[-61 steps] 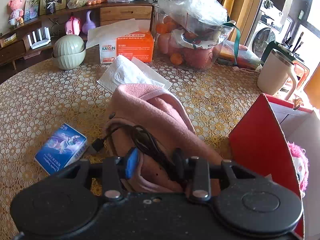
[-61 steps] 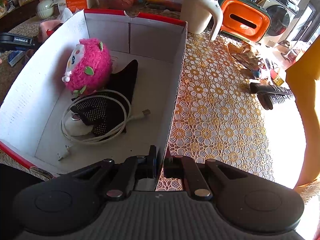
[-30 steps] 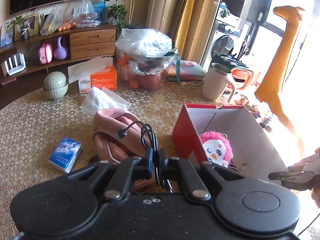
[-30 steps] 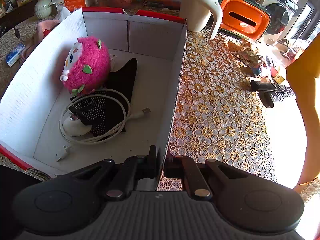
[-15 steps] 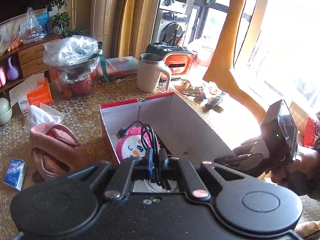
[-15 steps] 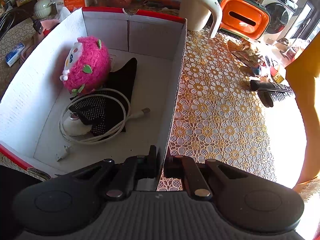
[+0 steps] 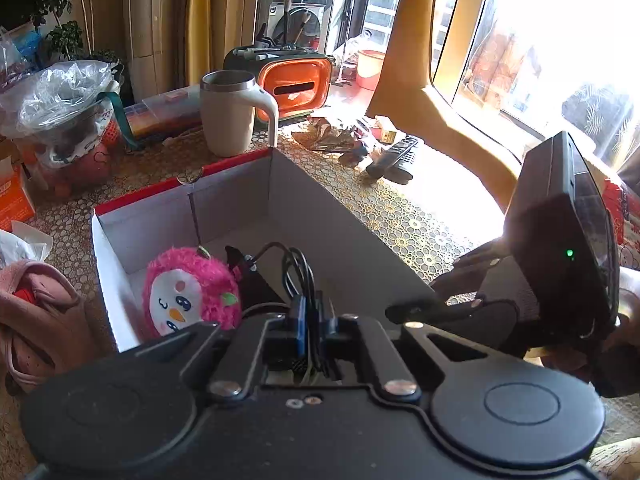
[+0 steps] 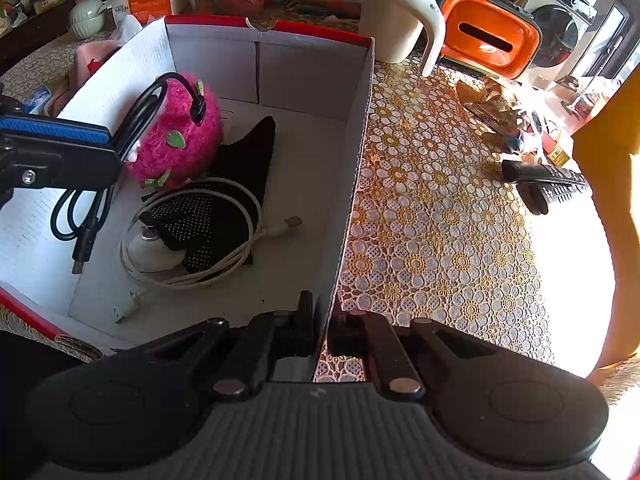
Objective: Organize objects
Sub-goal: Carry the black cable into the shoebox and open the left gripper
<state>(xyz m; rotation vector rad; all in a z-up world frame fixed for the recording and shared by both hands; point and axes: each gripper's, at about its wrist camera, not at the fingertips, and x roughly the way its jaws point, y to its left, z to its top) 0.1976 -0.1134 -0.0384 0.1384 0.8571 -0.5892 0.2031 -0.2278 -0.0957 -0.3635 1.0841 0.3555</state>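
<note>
The left gripper (image 7: 310, 322) is clamping a looped black cable (image 8: 86, 216), which is hanging over the open box (image 8: 312, 80) beside the pink plush toy (image 8: 180, 148). The right gripper (image 8: 320, 326) is pinching the box's near right wall. A white cable (image 8: 224, 264) and a dark cloth (image 8: 244, 160) are lying inside, on the lace-covered table (image 8: 440, 240).

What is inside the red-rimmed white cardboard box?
A pink plush toy, a coiled white cable and black dotted fabric that hides part of a white round item. The box floor beneath them is covered.
</note>
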